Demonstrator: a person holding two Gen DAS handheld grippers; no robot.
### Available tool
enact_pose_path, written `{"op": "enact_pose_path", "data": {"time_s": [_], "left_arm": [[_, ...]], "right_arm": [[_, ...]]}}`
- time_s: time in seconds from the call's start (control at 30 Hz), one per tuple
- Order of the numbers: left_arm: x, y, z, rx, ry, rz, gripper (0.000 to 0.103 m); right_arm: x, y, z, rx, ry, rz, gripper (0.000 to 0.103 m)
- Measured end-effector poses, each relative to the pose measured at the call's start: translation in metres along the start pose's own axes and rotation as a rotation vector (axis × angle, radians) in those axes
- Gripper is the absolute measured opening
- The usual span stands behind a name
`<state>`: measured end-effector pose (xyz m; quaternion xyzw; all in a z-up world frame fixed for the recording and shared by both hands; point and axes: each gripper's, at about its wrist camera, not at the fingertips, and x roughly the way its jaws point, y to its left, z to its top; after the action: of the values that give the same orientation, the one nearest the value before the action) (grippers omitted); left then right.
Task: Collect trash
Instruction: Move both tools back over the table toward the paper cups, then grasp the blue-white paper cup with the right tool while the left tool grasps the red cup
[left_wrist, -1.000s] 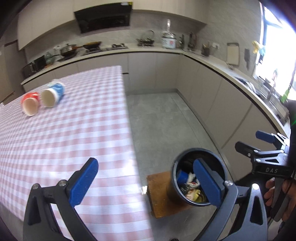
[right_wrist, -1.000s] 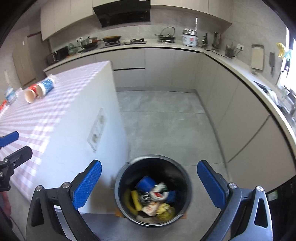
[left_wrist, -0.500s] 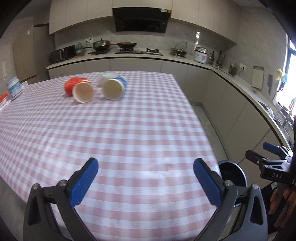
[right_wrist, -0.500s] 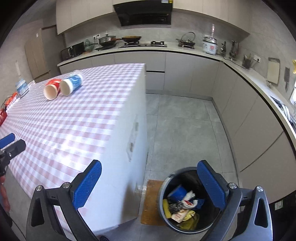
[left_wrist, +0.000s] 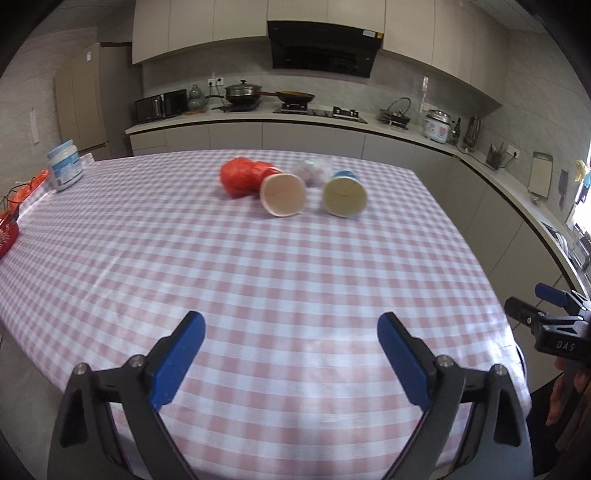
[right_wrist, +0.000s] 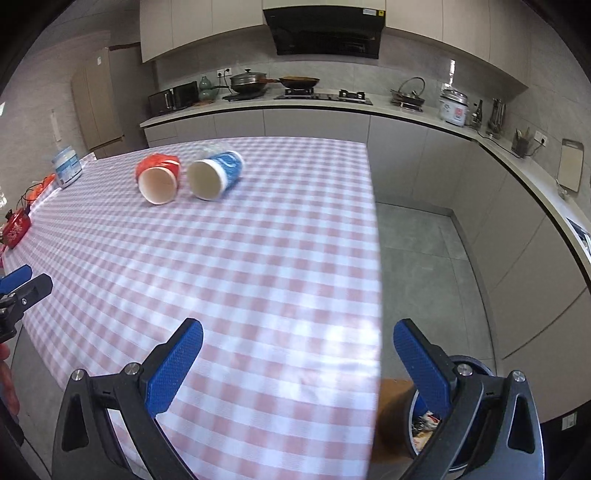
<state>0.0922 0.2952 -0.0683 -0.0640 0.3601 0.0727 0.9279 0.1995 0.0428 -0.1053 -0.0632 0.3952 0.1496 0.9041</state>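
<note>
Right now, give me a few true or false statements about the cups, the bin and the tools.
1. The red cup and blue cup lie on their sides. True.
2. The left tool holds a cup. False: nothing is between its pads.
3. The trash bin stands on the table. False: it is on the floor beside it.
4. The right tool is open. True.
5. The cups' mouths face the cameras. True.

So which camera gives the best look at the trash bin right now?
The right wrist view: the trash bin shows at bottom right on the floor beside the table, partly behind a finger, litter visible inside. The left wrist view shows none of it.
</note>
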Motion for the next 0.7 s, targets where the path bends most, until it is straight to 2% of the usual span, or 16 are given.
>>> {"op": "enact_pose_path", "data": {"time_s": [0.13, 0.33, 0.53, 0.7], "left_arm": [[0.004, 0.02, 0.006, -0.006, -0.002, 0.014, 0.094], [0.024, 0.037, 0.021, -0.031, 0.002, 0.012, 0.085], [0.053, 0.045, 0.041, -0.017, 0.01, 0.016, 0.082], [0.09, 0.046, 0.067, -0.025, 0.033, -0.001, 0.073]], "right_arm": [[0.005, 0.026, 0.012, -0.023, -0.014, 0.014, 0.103], [0.02, 0.048, 0.038, -0.046, -0.037, 0.038, 0.103], [0.054, 0.063, 0.067, -0.049, -0.054, 0.07, 0.102], [0.093, 0.072, 0.099, -0.049, -0.049, 0.093, 0.097]]}}
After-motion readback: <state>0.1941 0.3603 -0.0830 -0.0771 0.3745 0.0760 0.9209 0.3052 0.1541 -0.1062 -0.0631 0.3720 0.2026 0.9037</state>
